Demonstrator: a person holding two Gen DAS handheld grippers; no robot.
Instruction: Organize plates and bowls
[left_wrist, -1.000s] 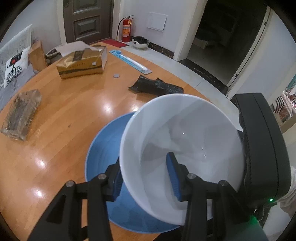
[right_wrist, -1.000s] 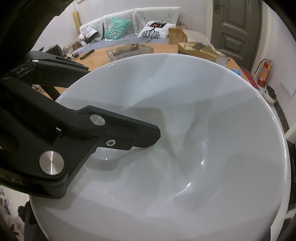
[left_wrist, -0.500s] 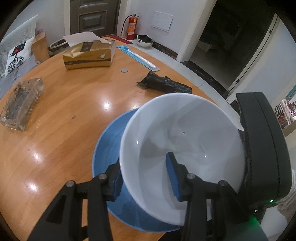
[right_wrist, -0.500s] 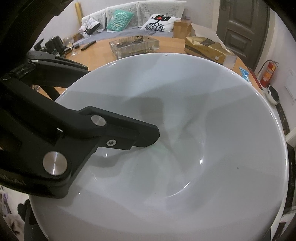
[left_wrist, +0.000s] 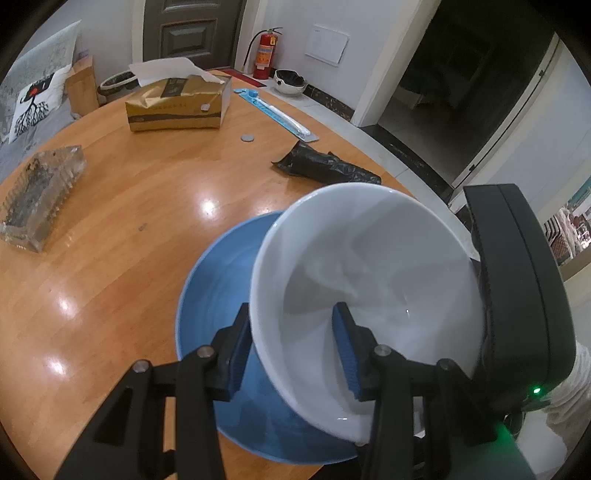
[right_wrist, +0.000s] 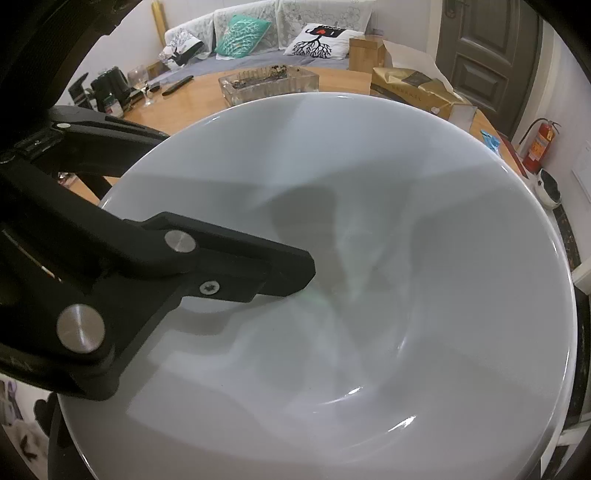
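My left gripper (left_wrist: 291, 350) is shut on the near rim of a white bowl (left_wrist: 388, 266), one blue-padded finger inside and one outside. The bowl is tilted and held over a blue plate (left_wrist: 218, 295) that lies on the round wooden table (left_wrist: 110, 258). The right gripper's black body (left_wrist: 517, 295) sits against the bowl's right side. In the right wrist view the white bowl (right_wrist: 369, 295) fills the frame and the left gripper's inner finger (right_wrist: 229, 269) reaches into it. The right gripper's own fingers are hidden.
On the table are a gold tissue box (left_wrist: 177, 103), a glass tray (left_wrist: 40, 195), a crumpled black bag (left_wrist: 325, 168), a coin (left_wrist: 246, 137) and a blue packaged strip (left_wrist: 277, 114). A doorway, a fire extinguisher (left_wrist: 264, 53) and a sofa lie beyond.
The bowl has moved with both grippers a little further over the table; the tissue box and tray have shifted in view. The left gripper's hold on the rim is unchanged.
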